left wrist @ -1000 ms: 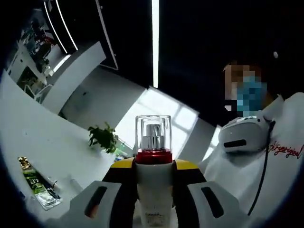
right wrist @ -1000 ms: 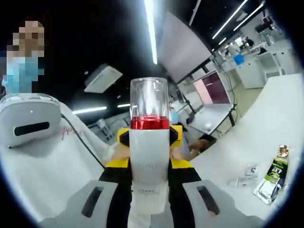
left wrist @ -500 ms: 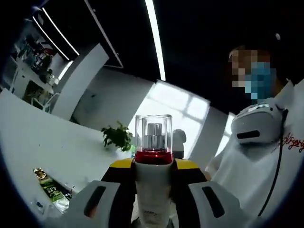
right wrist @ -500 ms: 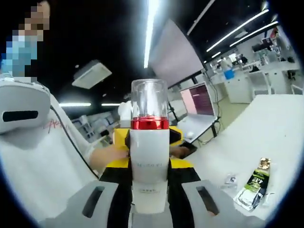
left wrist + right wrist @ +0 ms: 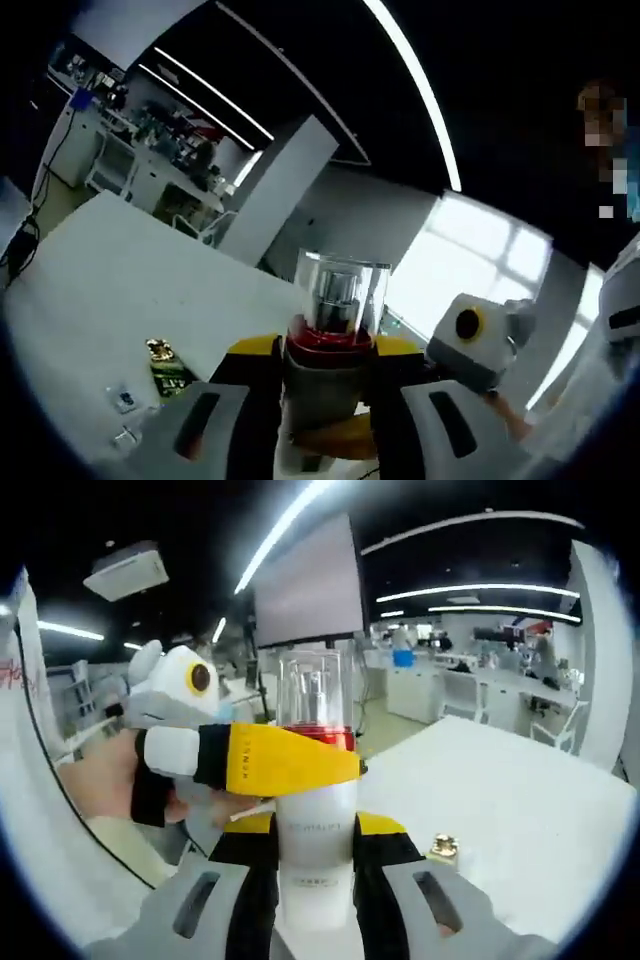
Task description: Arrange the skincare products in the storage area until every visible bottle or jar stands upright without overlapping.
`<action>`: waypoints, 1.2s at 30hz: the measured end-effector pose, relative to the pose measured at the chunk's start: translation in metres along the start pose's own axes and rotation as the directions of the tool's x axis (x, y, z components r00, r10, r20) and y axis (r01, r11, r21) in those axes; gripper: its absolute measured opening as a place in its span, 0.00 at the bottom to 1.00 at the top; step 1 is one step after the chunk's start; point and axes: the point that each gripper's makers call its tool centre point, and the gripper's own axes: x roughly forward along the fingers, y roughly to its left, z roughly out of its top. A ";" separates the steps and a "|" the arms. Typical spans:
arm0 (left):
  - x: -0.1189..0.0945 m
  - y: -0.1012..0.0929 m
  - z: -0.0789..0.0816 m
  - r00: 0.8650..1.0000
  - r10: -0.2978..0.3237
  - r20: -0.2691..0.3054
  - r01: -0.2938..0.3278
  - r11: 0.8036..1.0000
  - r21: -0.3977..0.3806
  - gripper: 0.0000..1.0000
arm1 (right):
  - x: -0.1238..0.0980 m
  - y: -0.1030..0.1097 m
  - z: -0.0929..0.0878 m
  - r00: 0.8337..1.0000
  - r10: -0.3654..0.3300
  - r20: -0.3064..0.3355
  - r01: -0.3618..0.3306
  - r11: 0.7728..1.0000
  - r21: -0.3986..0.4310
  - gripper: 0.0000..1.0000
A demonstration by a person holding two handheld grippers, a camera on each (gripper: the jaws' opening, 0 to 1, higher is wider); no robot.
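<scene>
The white pump bottle with red collar and clear cap point(image 5: 314, 810) is clamped between both grippers' jaws, right gripper point(image 5: 314, 880) and left gripper point(image 5: 325, 420), above the white table point(image 5: 500, 810). Uneven pulling could twist it loose.

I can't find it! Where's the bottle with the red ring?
The bottle is in the right claw, above the white table, with the left claw crossing it.

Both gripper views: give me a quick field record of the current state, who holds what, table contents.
left gripper: shut on white pump bottle
right gripper: shut on the same white pump bottle
bottle cap: clear cap over red collar, pointing up in both views
other gripper seen: left gripper crosses the right gripper view
table: white; green sachet lying flat
</scene>
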 end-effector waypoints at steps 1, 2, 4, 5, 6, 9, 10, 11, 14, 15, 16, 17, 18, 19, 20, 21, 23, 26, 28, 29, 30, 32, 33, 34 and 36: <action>0.000 0.001 0.002 1.000 0.021 0.016 -0.021 1.000 -0.007 0.27 | 0.002 0.000 0.003 1.000 -0.017 0.014 0.017 1.000 0.008 0.27; -0.001 0.004 0.003 0.998 0.048 0.031 -0.047 0.999 -0.017 0.27 | 0.001 0.000 0.003 0.999 -0.033 0.017 0.032 0.999 0.010 0.27; -0.002 0.009 0.003 0.994 0.101 0.046 -0.101 0.995 -0.011 0.27 | 0.001 0.000 0.001 0.996 -0.085 0.009 0.085 0.996 -0.021 0.27; -0.003 0.011 0.002 0.991 0.122 0.049 -0.122 0.993 -0.001 0.27 | 0.002 0.001 0.000 0.995 -0.095 0.003 0.095 0.995 -0.023 0.27; -0.004 0.011 0.000 0.990 0.135 0.048 -0.135 0.991 0.012 0.27 | 0.003 0.004 -0.001 0.994 -0.106 -0.004 0.106 0.994 -0.011 0.27; -0.006 0.012 -0.002 0.989 0.143 0.039 -0.144 0.989 0.032 0.27 | 0.003 0.006 -0.002 0.994 -0.112 -0.017 0.112 0.993 -0.026 0.27; -0.006 0.012 -0.003 0.990 0.138 0.033 -0.139 0.990 0.036 0.27 | 0.002 0.005 -0.003 0.993 -0.115 -0.023 0.114 0.993 -0.035 0.27; -0.006 0.012 -0.004 0.991 0.133 0.027 -0.134 0.990 0.035 0.26 | 0.001 0.004 -0.003 0.993 -0.114 -0.032 0.112 0.992 -0.056 0.28; -0.006 0.012 -0.003 0.994 0.110 0.017 -0.110 0.994 0.002 0.26 | 0.000 0.003 -0.001 0.994 -0.111 -0.022 0.109 0.992 -0.056 0.28; -0.006 0.012 -0.003 0.994 0.107 0.012 -0.107 0.994 -0.004 0.26 | 0.000 0.003 0.000 0.994 -0.102 -0.023 0.101 0.993 -0.056 0.28; -0.006 0.011 -0.003 0.995 0.097 0.011 -0.097 0.995 -0.012 0.26 | 0.000 0.002 0.000 0.995 -0.095 -0.018 0.094 0.994 -0.050 0.28; -0.006 0.011 -0.003 0.996 0.094 0.005 -0.094 0.995 -0.015 0.26 | 0.001 0.002 0.000 0.997 -0.075 -0.017 0.074 0.995 -0.062 0.28; -0.006 0.010 -0.004 0.996 0.089 -0.004 -0.089 0.996 -0.015 0.26 | 0.002 0.004 -0.001 0.998 -0.067 -0.022 0.066 0.997 -0.050 0.28; -0.007 0.009 -0.004 0.997 0.083 -0.006 -0.083 0.996 -0.017 0.26 | 0.002 0.005 -0.001 0.998 -0.064 -0.019 0.063 0.997 -0.048 0.28; -0.007 0.009 -0.004 0.997 0.080 -0.008 -0.080 0.997 -0.017 0.26 | 0.002 0.006 -0.001 0.998 -0.054 -0.020 0.053 0.997 -0.053 0.28; -0.007 0.008 -0.005 0.997 0.069 -0.019 -0.070 0.997 -0.017 0.26 | 0.002 0.006 -0.001 0.999 -0.046 -0.023 0.045 0.998 -0.050 0.28; -0.008 0.007 -0.007 0.999 0.042 -0.035 -0.044 0.998 -0.039 0.26 | 0.000 0.009 -0.001 1.000 -0.010 -0.019 0.009 1.000 -0.030 0.28; -0.008 0.001 -0.009 0.998 -0.023 -0.060 0.020 0.999 -0.050 0.26 | -0.003 0.013 0.002 0.998 0.066 0.015 -0.066 0.997 0.030 0.29; -0.009 -0.007 -0.010 0.994 -0.080 -0.075 0.077 0.996 -0.049 0.26 | -0.006 0.016 0.003 0.990 0.129 0.049 -0.134 0.987 0.094 0.30; -0.009 -0.012 -0.011 0.989 -0.115 -0.089 0.111 0.993 -0.050 0.26 | -0.007 0.017 0.004 0.986 0.158 0.056 -0.164 0.979 0.118 0.31; -0.009 -0.016 -0.012 0.986 -0.140 -0.094 0.136 0.990 -0.048 0.26 | -0.009 0.018 0.004 0.982 0.177 0.065 -0.185 0.973 0.137 0.31; -0.011 -0.027 -0.013 0.974 -0.199 -0.112 0.198 0.980 -0.023 0.26 | -0.026 0.021 0.003 0.966 0.243 0.092 -0.255 0.956 0.144 0.32; -0.012 -0.032 -0.012 0.969 -0.220 -0.114 0.220 0.975 -0.014 0.26 | -0.030 0.023 0.005 0.956 0.274 0.107 -0.288 0.946 0.152 0.32; -0.015 -0.043 -0.014 0.951 -0.277 -0.136 0.281 0.960 0.006 0.26 | -0.034 0.026 0.005 0.941 0.317 0.118 -0.333 0.931 0.148 0.32; -0.020 -0.061 -0.016 0.923 -0.351 -0.155 0.359 0.933 0.023 0.26 | -0.044 0.033 0.006 0.906 0.401 0.137 -0.421 0.885 0.197 0.32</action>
